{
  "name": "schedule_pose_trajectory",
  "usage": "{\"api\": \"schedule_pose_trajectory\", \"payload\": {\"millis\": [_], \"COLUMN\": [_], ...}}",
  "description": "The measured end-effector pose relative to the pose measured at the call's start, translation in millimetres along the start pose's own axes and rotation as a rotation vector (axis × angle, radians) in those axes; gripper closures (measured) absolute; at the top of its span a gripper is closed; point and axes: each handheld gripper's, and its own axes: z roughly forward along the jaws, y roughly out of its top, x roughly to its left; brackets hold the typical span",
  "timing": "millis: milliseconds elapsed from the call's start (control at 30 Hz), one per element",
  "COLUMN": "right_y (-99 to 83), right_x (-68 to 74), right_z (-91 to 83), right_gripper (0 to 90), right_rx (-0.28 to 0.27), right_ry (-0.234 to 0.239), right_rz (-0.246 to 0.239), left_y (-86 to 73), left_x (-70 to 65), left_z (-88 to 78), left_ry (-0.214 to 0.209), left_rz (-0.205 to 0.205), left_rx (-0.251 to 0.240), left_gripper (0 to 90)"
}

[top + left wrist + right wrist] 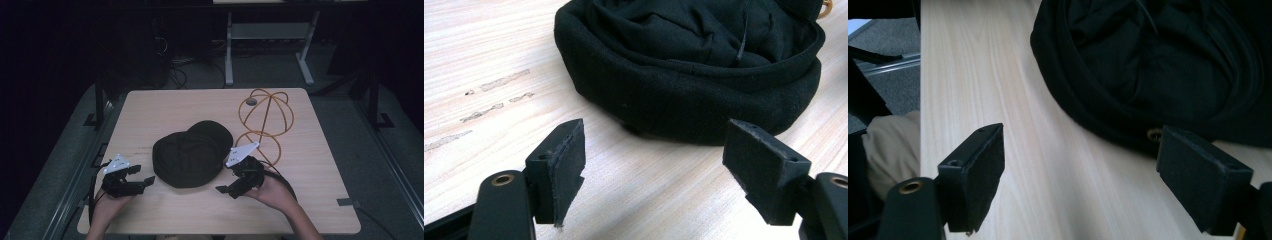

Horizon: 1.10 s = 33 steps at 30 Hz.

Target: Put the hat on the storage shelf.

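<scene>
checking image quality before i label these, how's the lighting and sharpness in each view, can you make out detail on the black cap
High view: dim, dark surroundings, the cap a near-flat black shape, wire frame clear. Left gripper view: bright, table grain sharp, cap folds readable, jaws slightly soft. Right gripper view: cap underexposed, folds barely visible; jaws close up and soft.

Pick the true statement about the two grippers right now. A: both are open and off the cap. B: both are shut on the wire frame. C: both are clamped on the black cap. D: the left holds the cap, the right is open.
A: the left gripper and right gripper both have spread jaws on either side of the black cap, with bare table between the pads.
</scene>
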Motion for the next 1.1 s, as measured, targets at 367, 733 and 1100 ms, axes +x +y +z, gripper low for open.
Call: {"api": "schedule_pose_trajectory", "payload": {"millis": [367, 733, 1100], "right_y": [26.3, 51.3, 65.1], "right_x": [-7.3, -6.8, -6.1], "right_z": [21.1, 41.7, 62.4], "right_gripper": [24.8, 35.3, 46.1], "right_rx": [0.005, 0.017, 0.037], "right_ry": [0.017, 0.038, 0.063], "right_rz": [-0.028, -0.084, -0.112], "left_y": [-0.1, -0.3, -0.3], "left_x": [0.5, 1.9, 3.8], "left_z": [0.3, 0.4, -0.1], "left_ry": [0.001, 0.001, 0.002], "left_rz": [-0.008, -0.016, -0.012], "left_rx": [-0.004, -0.008, -0.010], "left_gripper": [24.9, 24.9, 24.9]}}
